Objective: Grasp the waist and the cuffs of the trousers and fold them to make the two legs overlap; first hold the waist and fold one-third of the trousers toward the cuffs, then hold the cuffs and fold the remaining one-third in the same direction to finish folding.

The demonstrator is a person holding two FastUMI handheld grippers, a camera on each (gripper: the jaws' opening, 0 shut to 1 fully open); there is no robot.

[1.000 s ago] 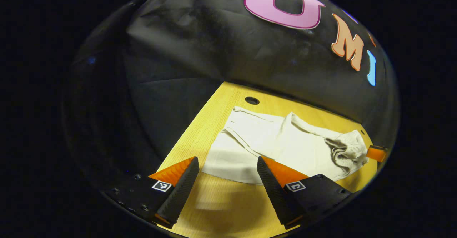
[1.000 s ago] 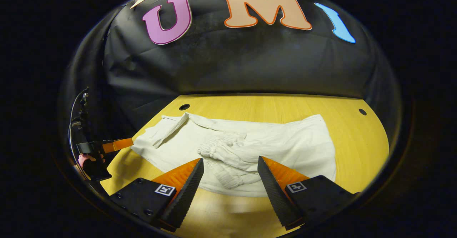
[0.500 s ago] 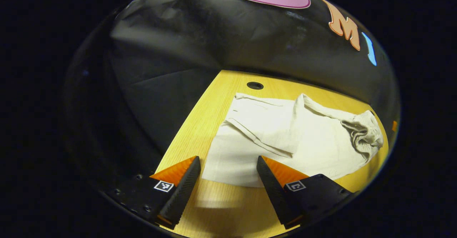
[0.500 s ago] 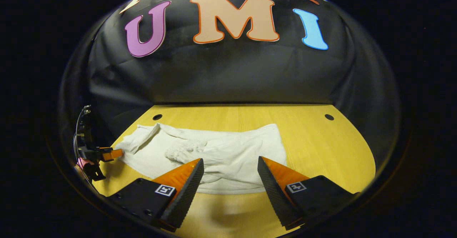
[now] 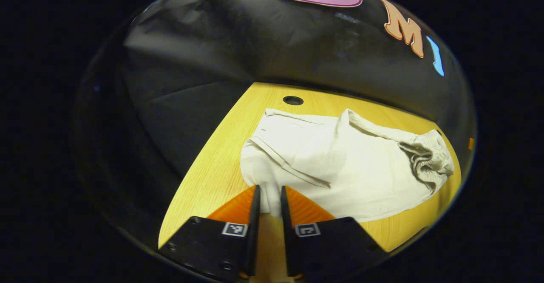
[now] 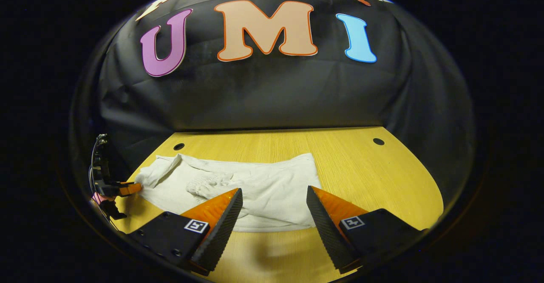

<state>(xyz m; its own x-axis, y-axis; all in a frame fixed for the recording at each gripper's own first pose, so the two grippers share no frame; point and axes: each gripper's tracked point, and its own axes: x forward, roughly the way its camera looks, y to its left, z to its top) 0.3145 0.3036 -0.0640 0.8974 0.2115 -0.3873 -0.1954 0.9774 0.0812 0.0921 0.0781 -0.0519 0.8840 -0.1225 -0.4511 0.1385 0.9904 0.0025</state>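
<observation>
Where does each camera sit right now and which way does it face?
Left gripper view: rides the left gripper, low at the trousers' cuff end, looking along them toward the bunched waist; its own fingers pinch the cloth edge.
Right gripper view: rides the right gripper, above the wooden table's near edge, facing the booth wall; its own fingers stand apart, off the cloth.
Shared: both views show the trousers, the table and its cable hole; the right gripper view also catches the left gripper at the cloth's far-left end.
</observation>
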